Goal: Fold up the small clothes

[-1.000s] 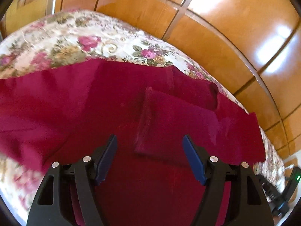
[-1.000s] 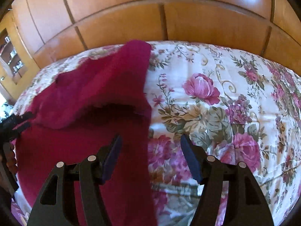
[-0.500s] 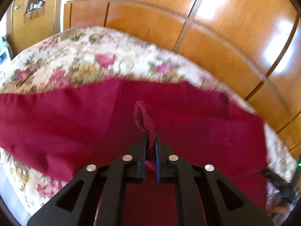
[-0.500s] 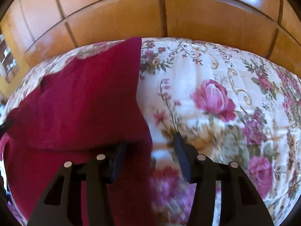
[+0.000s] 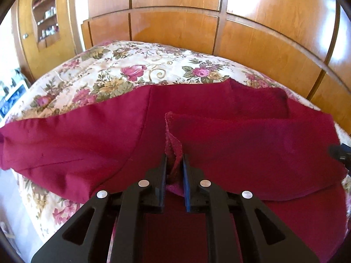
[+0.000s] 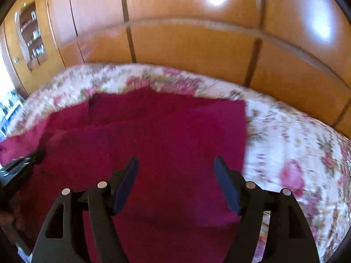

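- The left gripper, at lower centre of the left wrist view, has its jaws nearly closed on a bunched edge of a dark red garment, the pinched cloth rising in a ridge between the blue-lined fingers.
- From that pinch a folded panel of the garment runs toward the right of the frame, lying over a wider layer of the same red cloth that spreads to the left edge.
- The right gripper, at lower centre of the right wrist view, stands wide open with nothing between its fingers, hovering above the red garment; whether the tips touch the cloth cannot be told in this blurred frame.
- The garment rests on a floral bedspread, cream with pink roses, which shows above the cloth and at the lower left in the left wrist view, and at the right of the frame in the right wrist view.
- Glossy wooden wall panels fill the upper half of both views, with a shelf niche at upper left.
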A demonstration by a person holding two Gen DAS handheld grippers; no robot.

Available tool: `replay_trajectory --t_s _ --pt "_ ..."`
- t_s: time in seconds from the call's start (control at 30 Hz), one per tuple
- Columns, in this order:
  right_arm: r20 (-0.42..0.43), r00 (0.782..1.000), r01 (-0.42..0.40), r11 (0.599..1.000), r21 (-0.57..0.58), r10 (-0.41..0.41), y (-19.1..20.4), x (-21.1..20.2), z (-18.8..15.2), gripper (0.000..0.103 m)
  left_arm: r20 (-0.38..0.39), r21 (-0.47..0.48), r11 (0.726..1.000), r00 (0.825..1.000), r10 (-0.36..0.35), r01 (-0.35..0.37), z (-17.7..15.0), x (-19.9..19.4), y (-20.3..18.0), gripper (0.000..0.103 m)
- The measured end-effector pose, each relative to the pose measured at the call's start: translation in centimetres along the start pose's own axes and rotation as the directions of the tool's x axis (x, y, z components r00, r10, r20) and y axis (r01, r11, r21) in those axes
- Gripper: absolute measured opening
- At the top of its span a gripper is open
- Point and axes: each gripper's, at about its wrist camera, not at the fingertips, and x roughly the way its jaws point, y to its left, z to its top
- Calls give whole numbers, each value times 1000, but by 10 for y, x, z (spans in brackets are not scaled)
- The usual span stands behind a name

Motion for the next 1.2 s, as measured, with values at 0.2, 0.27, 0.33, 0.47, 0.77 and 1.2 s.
replay_trajectory --t_s 0.2,0.27,0.33,0.47,0.77,1.2 --pt "17 997 72 997 -36 -71 10 30 -21 88 21 -13 1000 1000 -5 6 -5 -8 4 36" --pt "16 998 68 997 -33 -68 9 31 -21 89 30 -29 999 999 -17 18 -6 -15 8 38" --pt "14 998 65 997 -31 -65 9 31 -21 89 38 -46 998 999 -29 31 -7 -24 12 37" --pt "12 998 58 998 -29 -57 8 32 -20 90 48 -74 997 998 -31 35 -13 -40 23 50" --pt "12 999 53 998 -32 -53 8 30 -20 92 24 -290 957 1000 2 5 -42 -75 107 60" --pt "22 996 87 995 -48 -86 11 30 -20 94 4 -407 889 972 234 -212 -89 -124 204 60"
